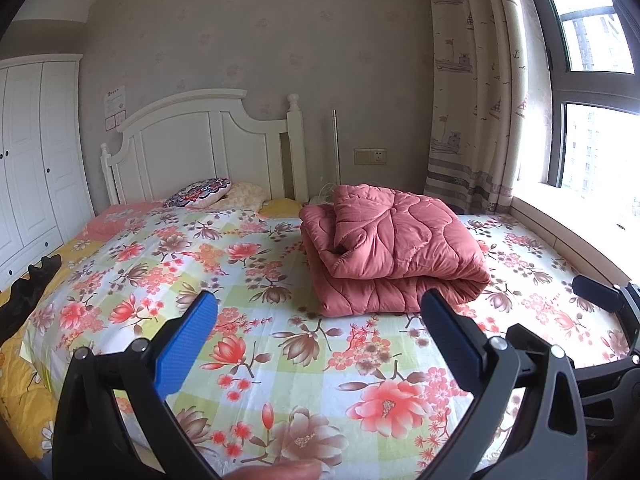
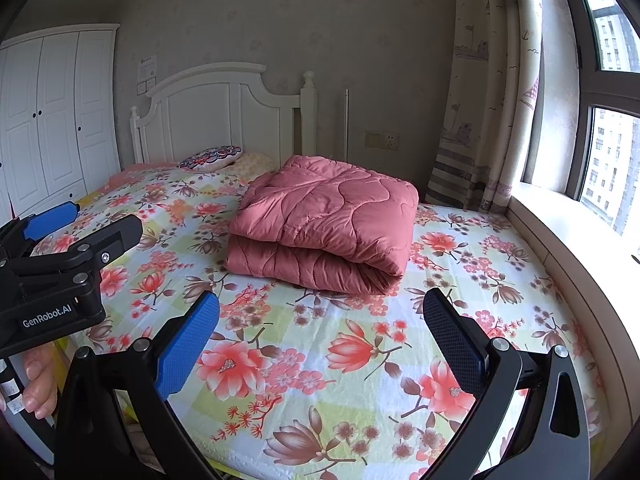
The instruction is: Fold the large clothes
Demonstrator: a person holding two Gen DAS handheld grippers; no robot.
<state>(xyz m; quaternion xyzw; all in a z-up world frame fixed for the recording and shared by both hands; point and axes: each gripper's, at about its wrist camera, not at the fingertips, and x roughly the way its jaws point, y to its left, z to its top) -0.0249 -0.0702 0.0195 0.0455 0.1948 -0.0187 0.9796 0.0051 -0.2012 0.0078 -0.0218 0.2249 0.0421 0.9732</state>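
Note:
A pink quilted comforter (image 1: 392,248) (image 2: 324,232) lies folded in a thick stack on the floral bedsheet (image 1: 280,360) (image 2: 320,380), toward the window side. A black garment (image 1: 28,288) lies crumpled at the bed's left edge on yellow bedding, seen only in the left wrist view. My left gripper (image 1: 318,308) (image 2: 106,218) hovers open over the sheet in front of the comforter, holding nothing. My right gripper (image 2: 320,306) (image 1: 600,300) is open too, just short of the comforter's near fold and to the right of the left one.
A white headboard (image 1: 208,140) and pillows (image 1: 200,192) stand at the far end. A white wardrobe (image 2: 52,120) is on the left. A curtain (image 2: 480,100) and window sill (image 2: 568,232) run along the right. A hand (image 2: 38,384) grips the left tool.

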